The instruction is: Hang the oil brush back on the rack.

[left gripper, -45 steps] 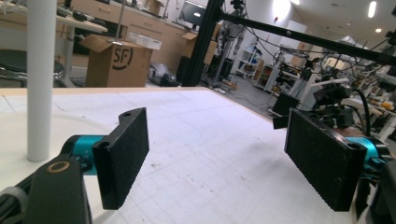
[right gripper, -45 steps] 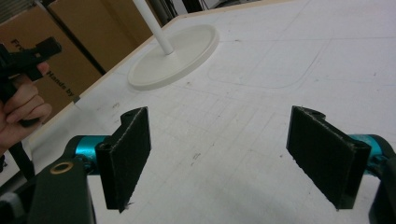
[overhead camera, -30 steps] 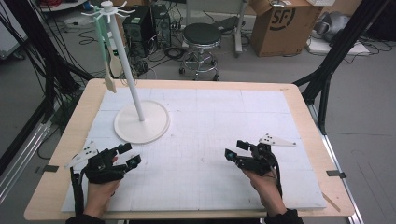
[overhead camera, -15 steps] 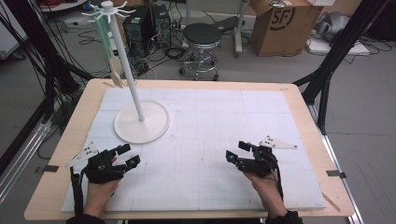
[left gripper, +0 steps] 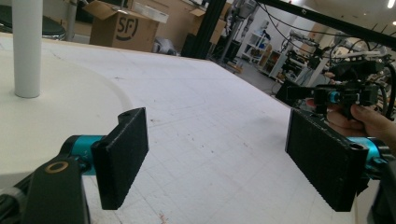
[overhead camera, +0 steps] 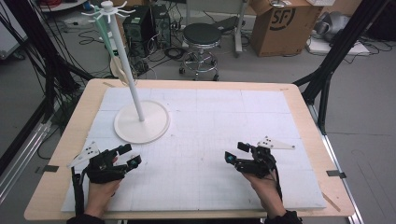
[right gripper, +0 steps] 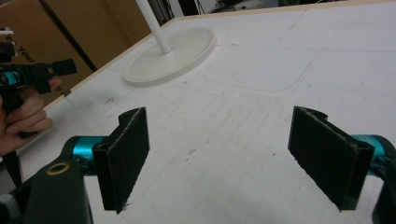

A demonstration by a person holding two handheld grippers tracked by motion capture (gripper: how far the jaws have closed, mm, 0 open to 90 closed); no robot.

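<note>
A white hanger stand rises from a round base at the back left of the white mat; its pole carries hooks on top, with a green and a beige utensil hanging from them. My left gripper rests on the mat in front of the base, open and with nothing in it. Its jaws stand wide apart, the base just beyond them. My right gripper lies at the front right, open with nothing held. Between its jaws I see bare mat, the base farther off.
The mat covers a wooden table. Behind the table stand a black stool, a cardboard box and a computer tower. Black frame legs rise at the right. Cables lie on the floor at the left.
The right gripper has slid very slightly toward the front edge. The left gripper and the stand have stayed in place.
</note>
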